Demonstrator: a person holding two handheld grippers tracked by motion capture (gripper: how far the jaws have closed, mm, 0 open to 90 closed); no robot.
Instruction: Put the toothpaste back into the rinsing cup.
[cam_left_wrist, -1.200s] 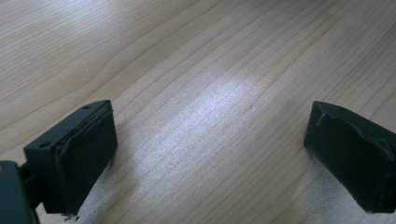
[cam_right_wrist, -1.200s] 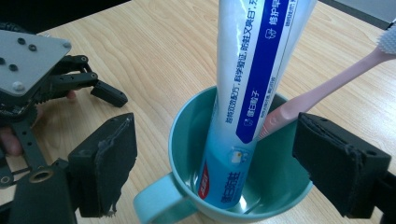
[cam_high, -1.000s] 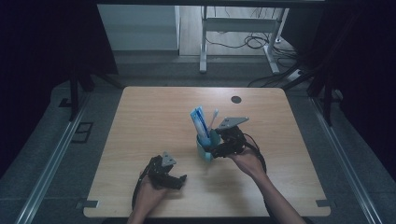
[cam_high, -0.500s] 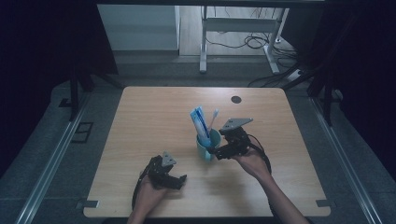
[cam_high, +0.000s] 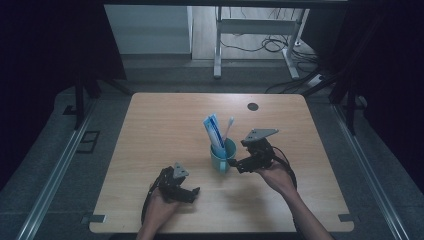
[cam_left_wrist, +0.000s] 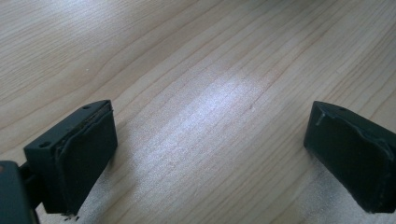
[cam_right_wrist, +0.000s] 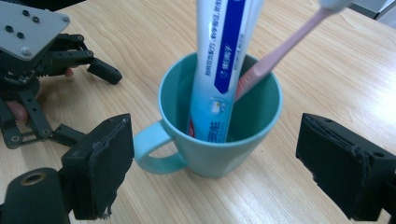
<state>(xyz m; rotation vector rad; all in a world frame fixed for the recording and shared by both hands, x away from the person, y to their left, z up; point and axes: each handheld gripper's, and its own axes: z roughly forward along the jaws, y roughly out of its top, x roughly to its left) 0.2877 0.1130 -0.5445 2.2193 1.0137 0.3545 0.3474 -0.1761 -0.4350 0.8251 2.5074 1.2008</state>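
The teal mug stands upright near the middle of the wooden surface, handle swung to about 8 o'clock in the right gripper view. Inside it, a white-and-blue toothpaste tube rises nearly straight up, long axis vertical, with a pink toothbrush leaning out toward 2 o'clock. The tube's blue band carries white lettering, too blurred to read. The right gripper sits just beside the mug at its 3 o'clock in the high view, jaws spread wide either side of it, touching nothing. It's clearly the nearer one. The left gripper rests low at 7 o'clock, well apart, jaws parted over bare wood.
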